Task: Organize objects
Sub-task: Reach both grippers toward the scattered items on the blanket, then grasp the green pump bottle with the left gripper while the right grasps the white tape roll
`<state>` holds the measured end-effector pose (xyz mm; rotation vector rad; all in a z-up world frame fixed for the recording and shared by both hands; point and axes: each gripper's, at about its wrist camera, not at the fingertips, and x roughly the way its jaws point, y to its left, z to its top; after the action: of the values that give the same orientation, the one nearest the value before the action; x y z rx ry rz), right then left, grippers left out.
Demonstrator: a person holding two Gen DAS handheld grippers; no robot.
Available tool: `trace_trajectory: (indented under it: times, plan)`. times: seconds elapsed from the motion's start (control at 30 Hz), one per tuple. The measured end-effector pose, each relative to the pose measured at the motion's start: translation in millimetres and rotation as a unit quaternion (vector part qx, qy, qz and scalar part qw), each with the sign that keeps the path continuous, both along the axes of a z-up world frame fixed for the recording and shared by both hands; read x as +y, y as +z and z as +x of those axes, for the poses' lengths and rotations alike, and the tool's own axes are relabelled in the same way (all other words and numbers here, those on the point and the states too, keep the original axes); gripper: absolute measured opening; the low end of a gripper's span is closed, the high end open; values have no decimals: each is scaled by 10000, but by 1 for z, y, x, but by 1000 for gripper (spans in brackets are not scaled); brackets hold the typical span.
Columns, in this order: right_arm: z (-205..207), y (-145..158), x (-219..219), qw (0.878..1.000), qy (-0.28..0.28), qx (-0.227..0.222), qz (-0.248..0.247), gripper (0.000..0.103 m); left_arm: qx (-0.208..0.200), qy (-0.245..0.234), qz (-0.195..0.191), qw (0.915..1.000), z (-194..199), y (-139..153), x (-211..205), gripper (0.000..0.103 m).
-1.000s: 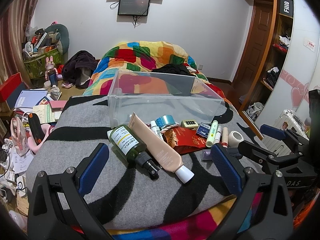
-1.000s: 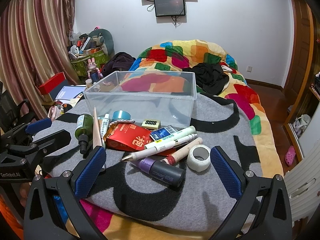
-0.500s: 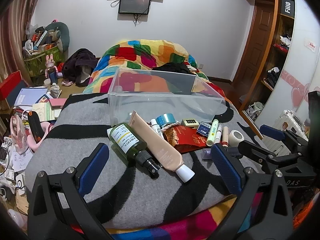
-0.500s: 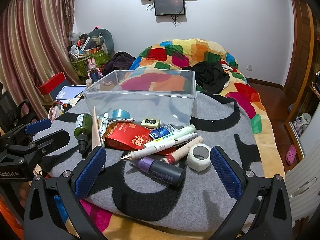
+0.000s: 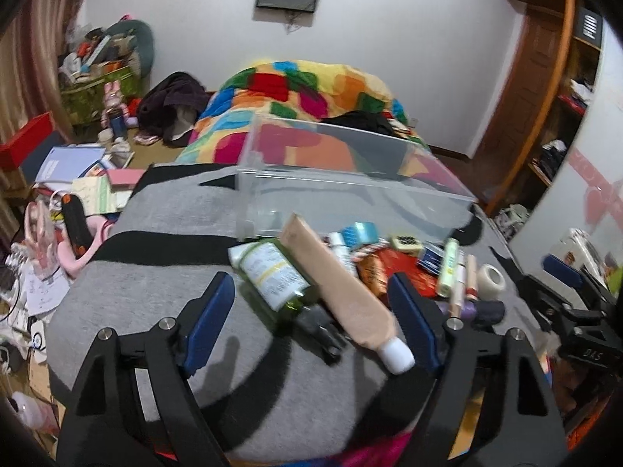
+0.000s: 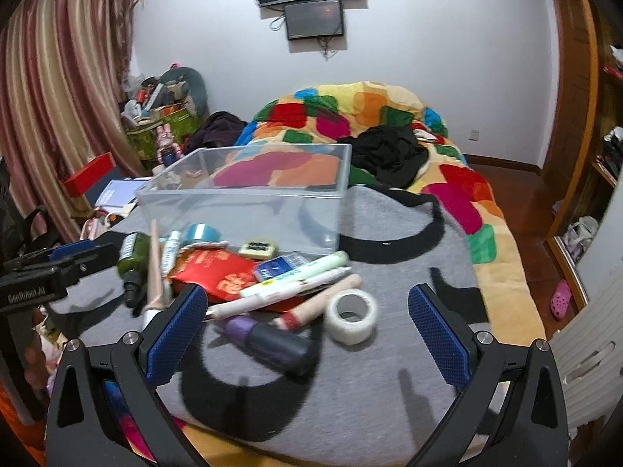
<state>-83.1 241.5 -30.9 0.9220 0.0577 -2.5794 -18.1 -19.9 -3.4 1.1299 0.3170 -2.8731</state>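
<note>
A clear plastic bin (image 5: 350,194) (image 6: 249,202) stands empty on the grey and black blanket. In front of it lies a pile: a green spray bottle (image 5: 276,276) (image 6: 130,260), a beige tube (image 5: 342,292), a red packet (image 6: 218,272), pens (image 6: 296,280), a dark purple bottle (image 6: 268,340) and a white tape roll (image 6: 350,321) (image 5: 491,280). My left gripper (image 5: 311,323) is open and empty, just short of the bottle and tube. My right gripper (image 6: 305,330) is open and empty, around the purple bottle and tape roll.
A colourful quilt (image 6: 370,116) with black clothes (image 6: 389,151) lies behind the bin. Cluttered floor, papers and a red box (image 5: 27,144) are at the left. A wooden shelf and door (image 5: 537,97) stand at the right. Each gripper shows at the edge of the other's view.
Both grippers have moved forward and lower toward the pile; the objects look larger and nearer. Nothing has been taken hold of.
</note>
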Motion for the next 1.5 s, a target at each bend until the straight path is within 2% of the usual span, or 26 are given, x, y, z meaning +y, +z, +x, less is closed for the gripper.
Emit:
trace_trajectory:
  times: [0.13,0.33,0.5,0.6,0.67,0.9,1.2,1.5]
  plan:
    - [-14,-7,18,9995,-215,-201,-120,92,-239,266,218,9991,-15,-12,-16,74]
    - [-38,-27,32,9963,-262,-744,-355,74,-554,432,458,9965,-32,-33,-25,61]
    - [-41,-38,22,9961,-63,-868,-144,55,-516,407,449,9968,-35,-39,-25,47]
    - [-42,-45,16,9955,41,-951,-32,39,-540,346,455,9969,-35,-44,-26,44]
    - [-43,-46,16,9956,29,-939,2,35,-545,329,461,9969,-34,-44,-27,43]
    - [-36,-32,19,9978,-65,-654,29,35,-349,340,359,9982,-22,-33,-29,41]
    - [-36,6,11,9998,11,-168,-94,35,104,213,202,9995,-15,6,-28,41]
    - [-52,36,-24,9991,314,265,-78,34,410,65,47,9991,-40,37,-28,41]
